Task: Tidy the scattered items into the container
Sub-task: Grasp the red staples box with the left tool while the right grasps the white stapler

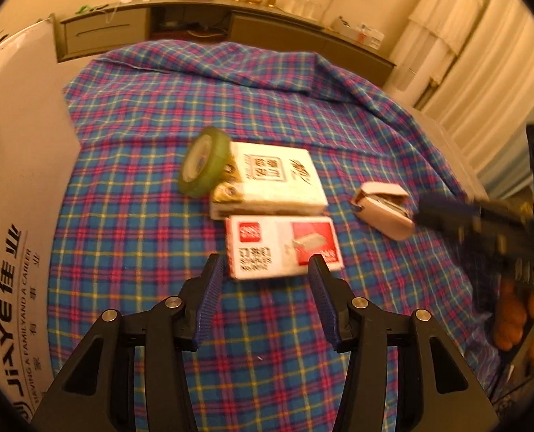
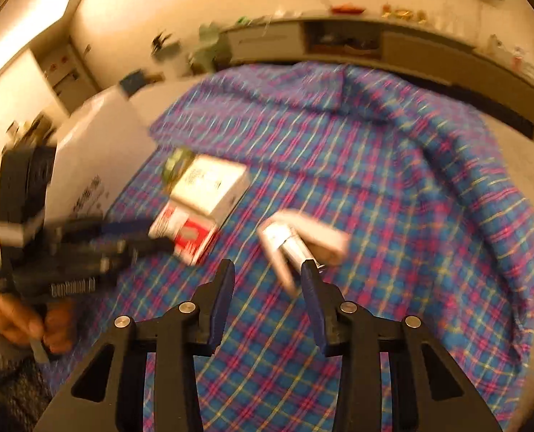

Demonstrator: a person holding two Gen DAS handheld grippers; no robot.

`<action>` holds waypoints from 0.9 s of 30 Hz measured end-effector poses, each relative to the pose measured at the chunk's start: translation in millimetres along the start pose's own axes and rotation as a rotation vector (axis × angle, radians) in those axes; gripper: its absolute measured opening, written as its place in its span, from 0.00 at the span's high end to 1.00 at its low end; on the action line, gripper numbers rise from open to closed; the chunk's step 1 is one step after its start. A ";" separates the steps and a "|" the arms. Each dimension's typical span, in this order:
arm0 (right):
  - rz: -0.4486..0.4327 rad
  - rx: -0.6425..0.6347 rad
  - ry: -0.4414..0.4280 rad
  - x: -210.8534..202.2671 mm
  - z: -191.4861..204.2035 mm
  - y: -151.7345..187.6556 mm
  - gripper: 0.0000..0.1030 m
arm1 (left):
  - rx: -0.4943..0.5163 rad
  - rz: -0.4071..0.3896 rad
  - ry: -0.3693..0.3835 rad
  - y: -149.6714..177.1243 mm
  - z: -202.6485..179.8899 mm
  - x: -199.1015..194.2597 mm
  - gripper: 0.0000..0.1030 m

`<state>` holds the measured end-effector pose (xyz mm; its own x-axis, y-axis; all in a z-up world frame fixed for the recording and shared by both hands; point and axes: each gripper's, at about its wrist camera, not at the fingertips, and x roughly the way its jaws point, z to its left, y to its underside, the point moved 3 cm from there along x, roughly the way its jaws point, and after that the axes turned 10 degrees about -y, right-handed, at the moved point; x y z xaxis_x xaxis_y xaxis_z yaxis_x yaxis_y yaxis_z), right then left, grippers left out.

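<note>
White cardboard box (image 1: 18,165) beside plaid cloth (image 1: 267,108)

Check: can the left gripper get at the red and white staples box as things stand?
Probably yes. The left gripper is open, with the staples box lying flat on the plaid cloth right ahead of its fingertips. Nothing lies between them; the stapler sits off to the side.

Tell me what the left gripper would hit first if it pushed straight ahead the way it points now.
Most likely the red-and-white staples box: it lies on the plaid cloth right beyond the open left gripper, its near edge between the fingertips. Depth is unclear, so the tips could meet the cloth just short of it.
</note>
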<state>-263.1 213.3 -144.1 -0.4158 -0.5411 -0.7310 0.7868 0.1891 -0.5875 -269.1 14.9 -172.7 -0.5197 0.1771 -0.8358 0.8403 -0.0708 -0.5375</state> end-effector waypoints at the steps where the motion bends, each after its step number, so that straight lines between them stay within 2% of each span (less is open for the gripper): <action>1: -0.033 0.027 0.020 -3.8 -6.2 -2.2 0.59 | 0.013 -0.002 -0.006 1.6 -2.4 -0.5 0.50; 3: -0.078 0.085 0.035 -7.0 -19.2 -4.5 0.55 | 0.040 -0.009 -0.024 2.7 -5.7 -1.0 0.50; 6: -0.093 0.113 0.018 0.2 -26.9 -6.1 0.40 | 0.023 -0.009 -0.018 0.4 -2.3 -2.0 0.50; 9: -0.062 0.124 -0.018 16.3 -27.3 -7.5 0.40 | 0.010 -0.026 -0.023 -3.7 1.8 -4.0 0.50; 11: -0.030 0.105 -0.032 22.3 -22.1 -6.2 0.51 | 0.004 -0.033 -0.024 -5.7 4.9 -3.7 0.50; 14: -0.025 0.020 -0.025 21.4 -1.7 -6.5 0.63 | -0.012 -0.027 -0.021 -7.0 8.3 -0.2 0.50; 15: -0.025 -0.018 -0.010 19.6 7.1 -7.2 0.80 | -0.019 -0.020 -0.014 -6.6 9.1 1.3 0.50; 16: -0.019 -0.062 0.014 18.9 16.3 -7.1 0.83 | -0.021 -0.012 -0.003 -6.0 8.0 2.0 0.50; 18: 0.001 -0.160 0.046 19.0 35.8 -3.2 0.83 | -0.006 0.012 0.044 -2.2 1.6 0.3 0.50; 21: 0.072 -0.258 -0.019 23.8 56.7 9.4 0.83 | 0.098 0.073 0.184 9.4 -22.6 -7.6 0.50; 23: 0.077 -0.277 -0.020 23.9 61.4 13.0 0.83 | 0.155 0.036 0.143 12.8 -30.0 -18.2 0.50; 27: -0.024 -0.186 0.006 9.7 45.4 -0.3 0.76 | 0.168 -0.051 0.071 2.0 -23.0 -29.0 0.50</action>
<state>-246.6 170.8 -135.2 -0.4366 -0.5421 -0.7180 0.6789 0.3251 -0.6583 -248.9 32.2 -146.9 -0.5437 0.2528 -0.8003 0.7727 -0.2216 -0.5949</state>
